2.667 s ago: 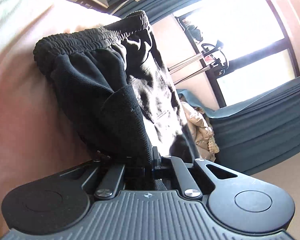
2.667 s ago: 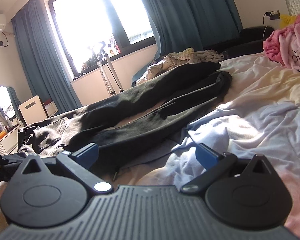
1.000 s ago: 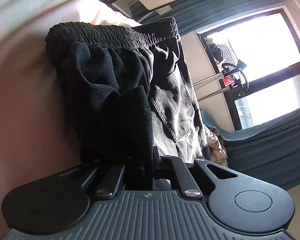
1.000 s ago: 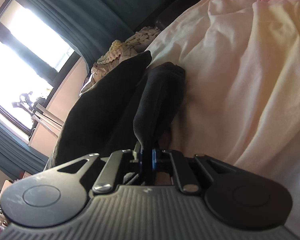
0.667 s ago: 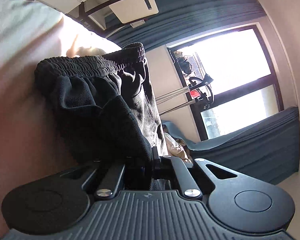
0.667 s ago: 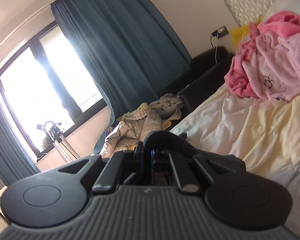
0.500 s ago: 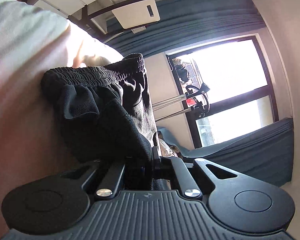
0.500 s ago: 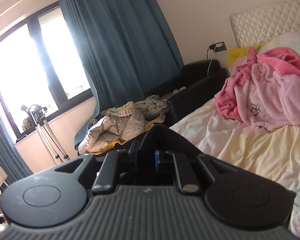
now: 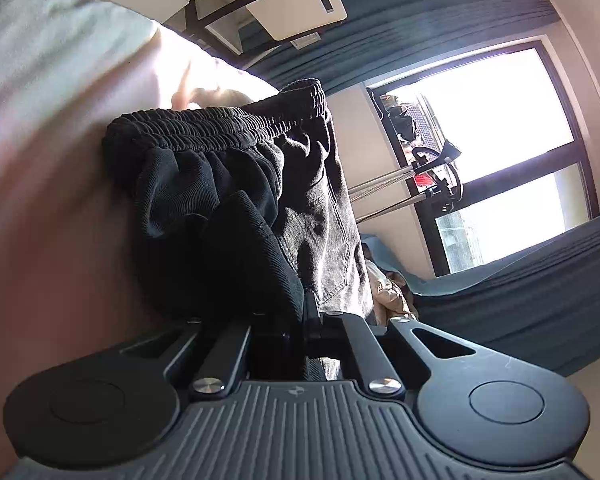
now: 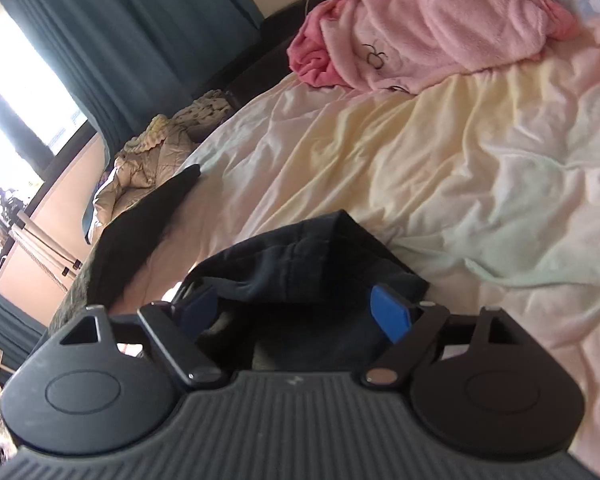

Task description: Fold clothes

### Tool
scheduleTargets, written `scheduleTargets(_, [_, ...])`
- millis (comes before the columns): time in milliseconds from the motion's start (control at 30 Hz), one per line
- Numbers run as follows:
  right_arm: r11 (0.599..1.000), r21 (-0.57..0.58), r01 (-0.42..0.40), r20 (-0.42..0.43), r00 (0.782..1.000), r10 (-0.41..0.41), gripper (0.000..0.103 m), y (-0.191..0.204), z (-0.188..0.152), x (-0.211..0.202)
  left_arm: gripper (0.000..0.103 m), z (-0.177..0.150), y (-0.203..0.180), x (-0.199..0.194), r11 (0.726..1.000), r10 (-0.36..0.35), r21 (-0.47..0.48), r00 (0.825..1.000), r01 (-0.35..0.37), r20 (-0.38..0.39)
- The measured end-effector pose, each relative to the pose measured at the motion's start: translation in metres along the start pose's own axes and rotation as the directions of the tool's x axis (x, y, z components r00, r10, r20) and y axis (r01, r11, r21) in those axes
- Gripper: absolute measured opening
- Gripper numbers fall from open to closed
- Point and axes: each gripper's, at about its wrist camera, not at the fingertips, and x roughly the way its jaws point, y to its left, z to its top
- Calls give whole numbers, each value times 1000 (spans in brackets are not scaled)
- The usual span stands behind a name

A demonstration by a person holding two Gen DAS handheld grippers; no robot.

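The left gripper (image 9: 304, 316) is clamped tight on a fold of the one pair of black trousers (image 9: 228, 208), its two fingers pressed together with dark cloth bunched just beyond them. The right gripper (image 10: 296, 308) stands wide, its two blue pads (image 10: 388, 312) well apart, with a trouser leg end (image 10: 308, 264) lying loose between them and touching neither pad that can be seen. In the left wrist view the trousers rise from the jaws to the gathered elastic waistband (image 9: 220, 132), which lies against the pale bedsheet (image 9: 60, 140); a stitched back pocket (image 9: 332, 248) shows on the side of the trousers toward the window. In the right wrist view the second trouser leg (image 10: 140, 232) runs away from the gripper, beside the near leg end and apart from it, with bare sheet between the two. The bed (image 10: 440, 168) is covered by one crumpled sheet, cream and pale green, lit by sun. Beyond the trousers, toward the head of the bed, one pink fleece garment (image 10: 428, 24) lies heaped. Past the far leg, off the bed edge, a beige quilted jacket (image 10: 156, 160) is piled. Farther off hang dark teal curtains (image 10: 120, 32) on either side of one bright window (image 9: 500, 140), and one tripod (image 9: 404, 188) stands before it.
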Motion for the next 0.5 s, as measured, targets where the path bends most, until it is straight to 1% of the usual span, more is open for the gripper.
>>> scheduleTargets(33, [998,51,25,-44,999,-23,85,-16,-3,2,7,1,2,1,1000,7,-13,1000,-7,-5])
scheduleTargets(67, [995,90,35,-83,996,-28,86,-29,-5,5,7,1,4,2,999,16,-31,1000,-17,-11])
scheduleTargets(100, [995,99,18,-102,995,-8,86,-34,-6,9,7,1,6,2,999,25,-42,1000,-26,-17])
scheduleTargets(167, [996,83,-36,-104,994,44,85,-37,-7,15,7,1,8,3,997,48,-52,998,-50,-28])
scheduleTargets(233, [994,70,-83,-100,991,90,85,-36,-7,24,7,2,7,4,996,83,-33,996,-85,-45])
scheduleTargets(333, [990,74,-122,-94,987,129,85,-35,-8,41,7,4,8,5,992,126,-23,991,-127,-53])
scheduleTargets(433, [985,86,-149,-62,986,155,84,-31,-9,48,7,1,7,6,989,147,-21,988,-148,-43])
scheduleTargets(467, [983,90,-158,-51,985,163,81,-30,-10,50,7,0,5,7,988,155,-6,987,-155,-34])
scheduleTargets(500, [981,94,-167,-40,984,171,65,-29,-10,52,7,-1,2,8,986,164,10,986,-164,-26])
